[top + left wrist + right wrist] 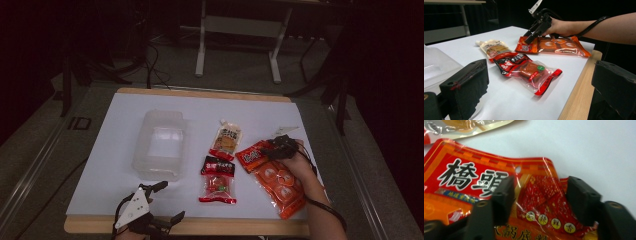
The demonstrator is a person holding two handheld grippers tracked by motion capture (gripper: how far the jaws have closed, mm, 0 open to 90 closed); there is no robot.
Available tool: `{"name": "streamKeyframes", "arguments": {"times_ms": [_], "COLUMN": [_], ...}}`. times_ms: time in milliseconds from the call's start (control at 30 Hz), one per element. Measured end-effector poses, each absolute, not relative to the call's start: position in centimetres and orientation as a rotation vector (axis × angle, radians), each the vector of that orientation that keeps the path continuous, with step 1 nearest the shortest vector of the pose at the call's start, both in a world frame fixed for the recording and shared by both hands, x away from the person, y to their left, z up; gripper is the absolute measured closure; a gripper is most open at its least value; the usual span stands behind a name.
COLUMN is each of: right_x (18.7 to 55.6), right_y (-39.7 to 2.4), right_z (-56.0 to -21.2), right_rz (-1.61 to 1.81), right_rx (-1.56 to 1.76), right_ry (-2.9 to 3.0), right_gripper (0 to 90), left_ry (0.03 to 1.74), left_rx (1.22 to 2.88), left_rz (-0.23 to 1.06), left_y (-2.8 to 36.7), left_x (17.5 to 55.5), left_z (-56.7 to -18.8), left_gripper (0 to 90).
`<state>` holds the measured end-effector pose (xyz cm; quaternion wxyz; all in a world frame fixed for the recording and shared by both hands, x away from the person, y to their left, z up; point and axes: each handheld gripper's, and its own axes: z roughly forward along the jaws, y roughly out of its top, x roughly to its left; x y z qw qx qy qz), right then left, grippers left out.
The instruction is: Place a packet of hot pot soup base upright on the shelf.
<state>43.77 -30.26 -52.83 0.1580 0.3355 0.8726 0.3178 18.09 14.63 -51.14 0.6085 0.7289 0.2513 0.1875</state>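
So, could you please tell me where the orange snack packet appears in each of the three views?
High view: the orange snack packet lies at right, under the right gripper.
Left gripper view: upper right, under that same gripper.
Right gripper view: its printed end lies across the lower frame, between the open jaws.
Shared landmark: the cream pouch beside it.

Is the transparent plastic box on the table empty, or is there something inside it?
Empty. In the high view the clear plastic box shows only the white table through its bottom; all three packets lie outside it, to its right.
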Motion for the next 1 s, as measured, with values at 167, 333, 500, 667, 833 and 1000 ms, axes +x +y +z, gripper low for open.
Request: {"name": "streamKeyframes", "arguments": {"times_ms": [167,333,500,667,833,1000], "right_x": [43.5,43.2,43.2,42.9,42.5,41.9], "right_y": [-30.0,-29.8,-29.8,-30.3,-30.8,-31.1], "right_z": [-52.8,-52.8,-52.6,-51.9,-50.5,-49.5], "right_rz": [0.881,0.842,0.858,0.912,0.954,0.969], "right_rx": [0.972,0.929,0.981,1.059,1.094,1.086], "right_ry": [2.446,2.438,2.43,2.389,2.362,2.335], "right_gripper": [66.2,81.2,84.4,85.3,86.9,88.1], "left_ry": [0.577,0.575,0.574,0.579,0.579,0.577], "left_rx": [1.684,1.691,1.692,1.691,1.694,1.695], "left_rz": [0.431,0.426,0.43,0.432,0.433,0.434], "left_y": [14.6,14.5,14.5,14.5,14.5,14.4], "left_x": [18.0,18.1,18.1,18.1,18.1,18.1], "left_z": [-51.1,-51.1,-51.1,-51.1,-51.1,-51.2], "left_gripper": [1.6,1.6,1.5,1.5,1.6,1.6]}}
